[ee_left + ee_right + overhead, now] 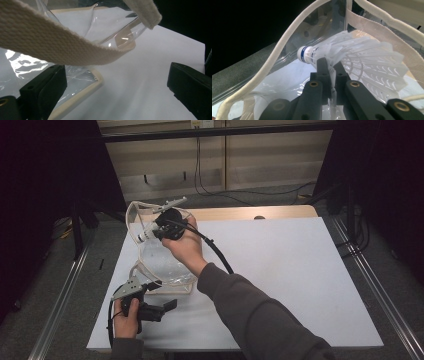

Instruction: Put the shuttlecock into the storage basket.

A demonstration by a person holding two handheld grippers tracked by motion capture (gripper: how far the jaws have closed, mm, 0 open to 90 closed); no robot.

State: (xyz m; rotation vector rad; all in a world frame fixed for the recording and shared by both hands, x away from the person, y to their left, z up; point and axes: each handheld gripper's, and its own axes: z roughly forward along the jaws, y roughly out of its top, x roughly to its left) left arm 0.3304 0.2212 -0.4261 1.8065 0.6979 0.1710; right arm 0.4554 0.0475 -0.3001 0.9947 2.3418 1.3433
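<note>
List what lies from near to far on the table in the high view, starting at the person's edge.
Left gripper, open, by the near edge → clear bag with cream trim → right gripper, raised at the bag's mouth, its fingers shut on a shuttlecock → bare wooden strip at the far edge.

**A:** quick headcount anyone? I get one shuttlecock point(352, 55), sitting right at the mouth of the bag point(165, 265).

**B:** yep, one. One clear bag too, with two straps point(50, 42) on it. Two grippers: one point(150, 234) at the bag's top, one point(172, 304) just below the bag's near edge. One white table point(300, 270) under the bag.
</note>
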